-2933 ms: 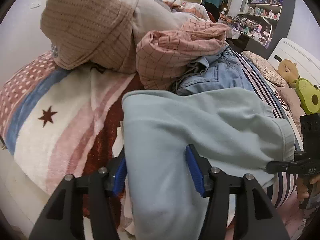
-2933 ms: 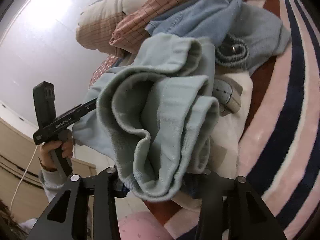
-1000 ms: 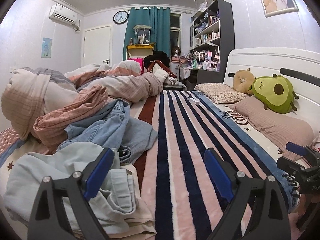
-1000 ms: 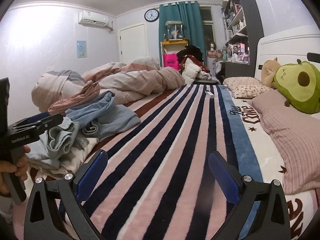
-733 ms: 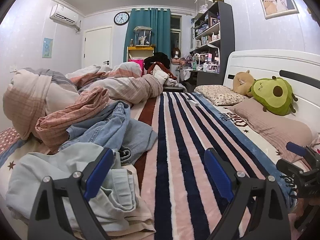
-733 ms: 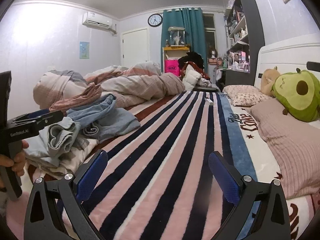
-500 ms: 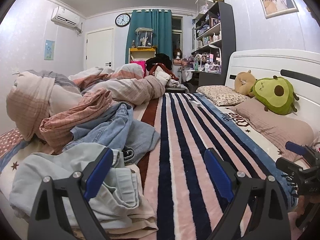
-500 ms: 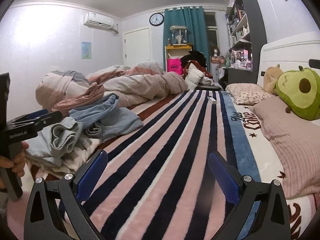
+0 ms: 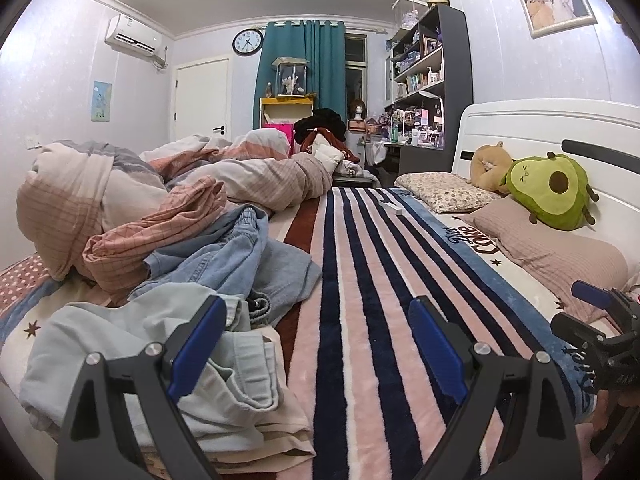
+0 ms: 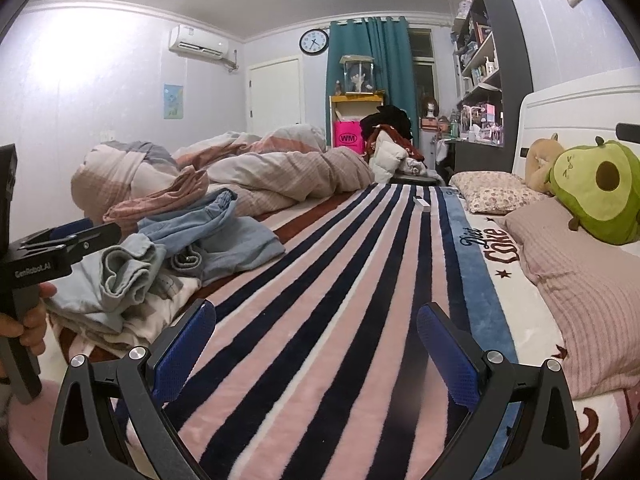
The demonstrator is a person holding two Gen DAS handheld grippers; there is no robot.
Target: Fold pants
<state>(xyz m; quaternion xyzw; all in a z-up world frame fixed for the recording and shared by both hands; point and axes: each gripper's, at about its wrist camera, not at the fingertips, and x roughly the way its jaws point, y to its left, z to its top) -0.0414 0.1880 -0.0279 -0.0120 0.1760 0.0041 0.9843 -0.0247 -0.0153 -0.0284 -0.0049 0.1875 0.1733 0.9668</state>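
The folded pale green pants (image 9: pixel 132 344) lie on a cream folded garment at the near left corner of the bed; in the right wrist view they (image 10: pixel 116 280) sit at the left. Crumpled blue jeans (image 9: pixel 224 256) lie just behind them, also seen in the right wrist view (image 10: pixel 216 232). My left gripper (image 9: pixel 316 344) is open and empty, its left finger over the pants' edge. My right gripper (image 10: pixel 316 348) is open and empty above the striped blanket (image 10: pixel 340 300). The left gripper (image 10: pixel 60 244) shows in the right wrist view; the right gripper (image 9: pixel 600 320) shows at the left wrist view's right edge.
A pink checked garment (image 9: pixel 160 232) and a bundled duvet (image 9: pixel 256 176) lie behind the jeans. Pillows (image 9: pixel 552 248) and an avocado plush (image 9: pixel 548 188) line the headboard on the right. A small white box (image 10: pixel 422 204) rests far down the blanket.
Since 2.9 s ago both grippers let go of the pale green pants, opened wide and drew back level over the bed. Over the last second the views barely shift.
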